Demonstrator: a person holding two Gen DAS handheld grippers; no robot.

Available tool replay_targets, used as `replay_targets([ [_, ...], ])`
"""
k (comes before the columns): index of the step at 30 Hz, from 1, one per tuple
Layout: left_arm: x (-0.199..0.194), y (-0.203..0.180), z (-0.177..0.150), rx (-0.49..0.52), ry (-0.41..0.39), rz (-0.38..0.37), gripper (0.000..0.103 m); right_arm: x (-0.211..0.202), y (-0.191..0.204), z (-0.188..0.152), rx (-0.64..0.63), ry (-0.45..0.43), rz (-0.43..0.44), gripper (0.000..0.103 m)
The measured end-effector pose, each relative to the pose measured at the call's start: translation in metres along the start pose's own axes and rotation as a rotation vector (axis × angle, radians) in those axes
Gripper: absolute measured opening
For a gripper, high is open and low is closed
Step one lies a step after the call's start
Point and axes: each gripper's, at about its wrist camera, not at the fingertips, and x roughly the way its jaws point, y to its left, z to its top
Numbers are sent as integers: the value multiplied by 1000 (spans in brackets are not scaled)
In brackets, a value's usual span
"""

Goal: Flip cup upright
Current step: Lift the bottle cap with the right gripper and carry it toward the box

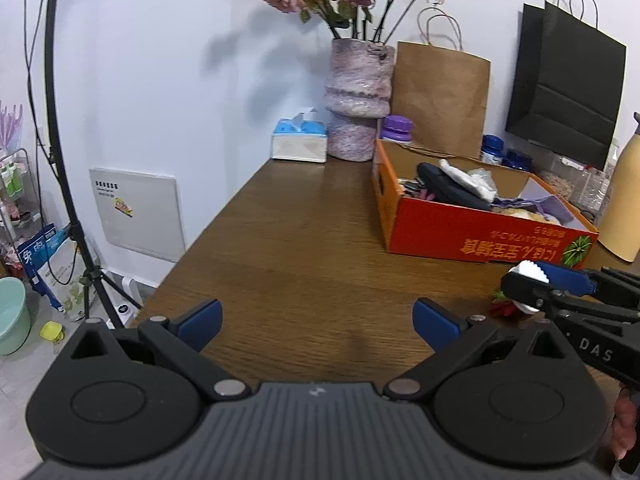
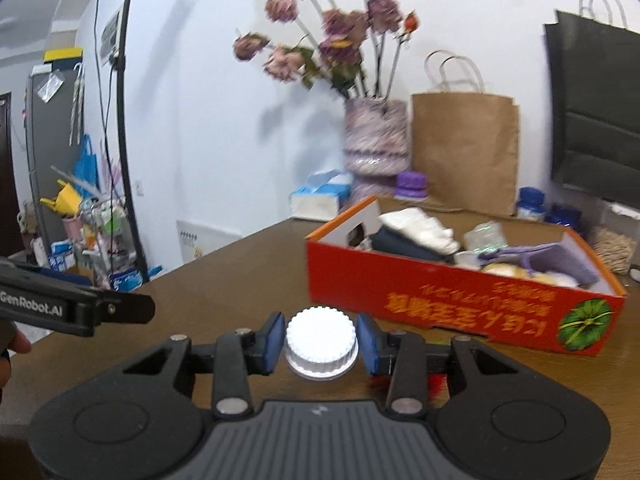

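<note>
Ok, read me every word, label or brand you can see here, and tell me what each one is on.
"GenRobot.AI": side of the left hand-held gripper.
"DAS": body of the right hand-held gripper; it may run on out of sight.
Orange box: yellow lettering, upside down, unreadable.
White wall panel: print too small.
Blue packets on floor: unreadable.

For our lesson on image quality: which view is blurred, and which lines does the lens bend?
Right wrist view: flowers and orange box smeared by motion, white cup between the tongs sharper. Left wrist view: crisp; the black stand pole bows with fisheye distortion.
</note>
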Motion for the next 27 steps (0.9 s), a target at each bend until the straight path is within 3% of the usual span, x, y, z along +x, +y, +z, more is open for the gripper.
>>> replay_targets([
  [27, 31, -117, 3, 107, 33, -131, 103, -58, -92, -3, 26, -91, -142, 39],
])
